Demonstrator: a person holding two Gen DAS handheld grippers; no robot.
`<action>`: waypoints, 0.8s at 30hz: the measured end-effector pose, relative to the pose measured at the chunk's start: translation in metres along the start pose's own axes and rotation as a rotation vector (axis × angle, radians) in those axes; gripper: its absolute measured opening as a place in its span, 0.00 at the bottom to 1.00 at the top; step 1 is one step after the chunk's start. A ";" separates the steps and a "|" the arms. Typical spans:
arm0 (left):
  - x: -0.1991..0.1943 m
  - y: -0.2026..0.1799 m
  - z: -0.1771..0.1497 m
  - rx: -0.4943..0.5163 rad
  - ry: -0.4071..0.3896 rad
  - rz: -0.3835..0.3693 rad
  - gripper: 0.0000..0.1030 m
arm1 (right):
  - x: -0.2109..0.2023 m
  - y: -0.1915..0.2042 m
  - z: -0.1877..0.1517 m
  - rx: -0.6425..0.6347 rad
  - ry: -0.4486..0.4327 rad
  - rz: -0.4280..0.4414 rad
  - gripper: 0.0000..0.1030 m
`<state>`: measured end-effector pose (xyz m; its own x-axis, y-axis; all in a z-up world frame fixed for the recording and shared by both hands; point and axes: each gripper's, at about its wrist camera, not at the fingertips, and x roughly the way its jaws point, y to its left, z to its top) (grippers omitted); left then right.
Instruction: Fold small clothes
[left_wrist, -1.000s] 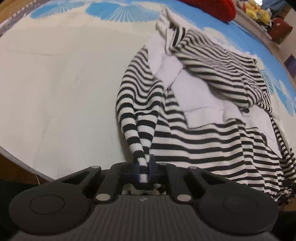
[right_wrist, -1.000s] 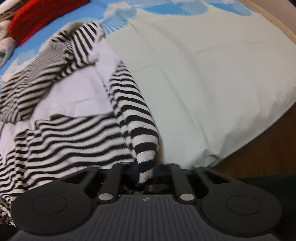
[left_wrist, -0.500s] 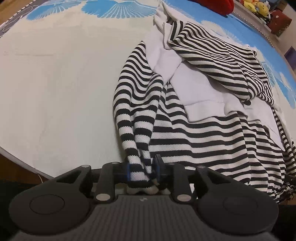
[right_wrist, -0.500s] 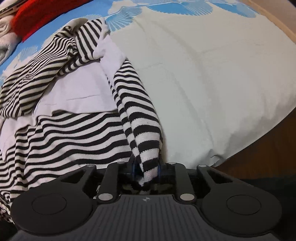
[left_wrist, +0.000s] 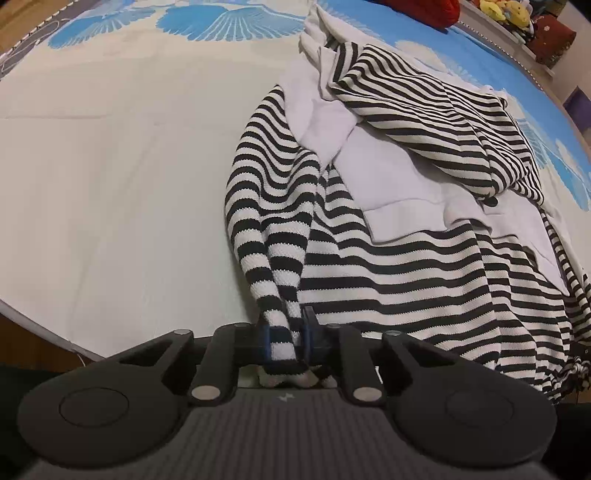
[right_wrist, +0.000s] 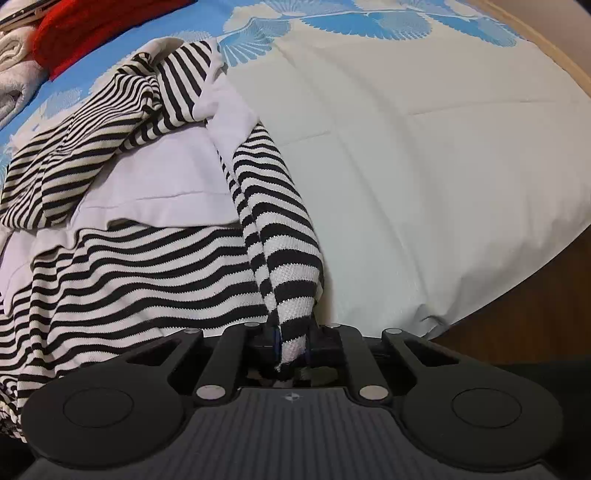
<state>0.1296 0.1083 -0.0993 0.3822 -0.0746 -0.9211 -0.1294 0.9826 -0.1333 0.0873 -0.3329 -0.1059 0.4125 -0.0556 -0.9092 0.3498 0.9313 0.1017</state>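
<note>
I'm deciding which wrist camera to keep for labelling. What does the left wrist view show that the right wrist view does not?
Only the left wrist view: yellow plush toys at the top right, and the left gripper clamped on the left sleeve.
Only the right wrist view: rolled white towels, and the right gripper clamped on the right sleeve.
Both: the striped top, the blue-patterned bedspread and a red cloth.
</note>
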 end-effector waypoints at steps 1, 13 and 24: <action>0.000 -0.001 0.000 0.004 -0.001 0.002 0.15 | -0.001 -0.001 0.000 0.004 -0.002 0.003 0.10; 0.002 -0.003 -0.001 0.030 0.001 0.012 0.17 | 0.000 0.001 -0.002 -0.015 0.017 0.001 0.12; -0.022 -0.016 -0.004 0.127 -0.113 0.035 0.08 | -0.025 0.001 0.003 -0.023 -0.113 0.048 0.07</action>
<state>0.1190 0.0933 -0.0783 0.4804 -0.0270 -0.8766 -0.0308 0.9984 -0.0476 0.0796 -0.3318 -0.0815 0.5210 -0.0503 -0.8521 0.3089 0.9417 0.1332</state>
